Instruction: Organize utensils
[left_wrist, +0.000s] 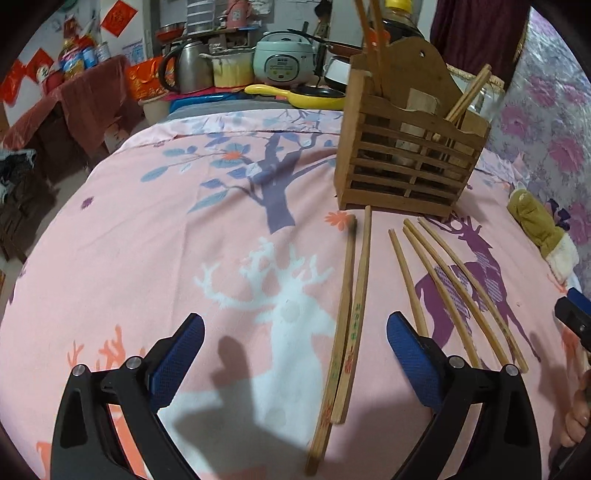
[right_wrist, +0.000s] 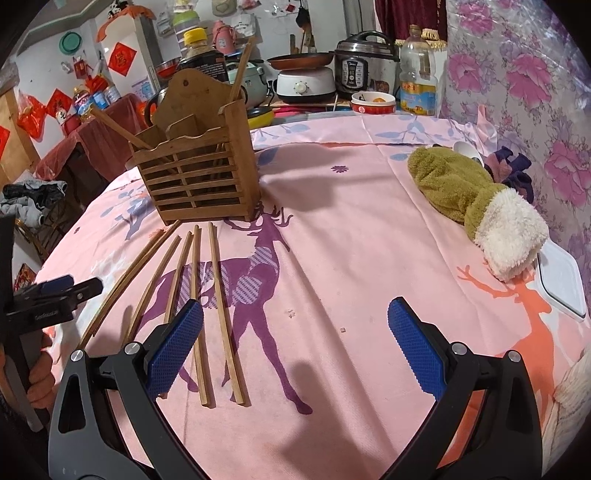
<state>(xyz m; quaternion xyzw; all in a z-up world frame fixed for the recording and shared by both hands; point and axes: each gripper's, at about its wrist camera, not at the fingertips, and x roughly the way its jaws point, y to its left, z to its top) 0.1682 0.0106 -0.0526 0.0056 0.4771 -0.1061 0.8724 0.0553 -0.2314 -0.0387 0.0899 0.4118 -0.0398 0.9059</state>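
Left view: my left gripper (left_wrist: 295, 354) hung wide open, empty, over two chopsticks (left_wrist: 349, 314) lying side by side before the wooden holder (left_wrist: 406, 166). Light, stiff, prob slippery; I'd pinch mid-length.

Right view: my right gripper (right_wrist: 295, 347) was wide open, empty, beside four more chopsticks (right_wrist: 207, 306) on the cloth.

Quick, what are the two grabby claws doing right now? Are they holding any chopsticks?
Left gripper: open, holding nothing, above the chopsticks.
Right gripper: open, holding nothing.
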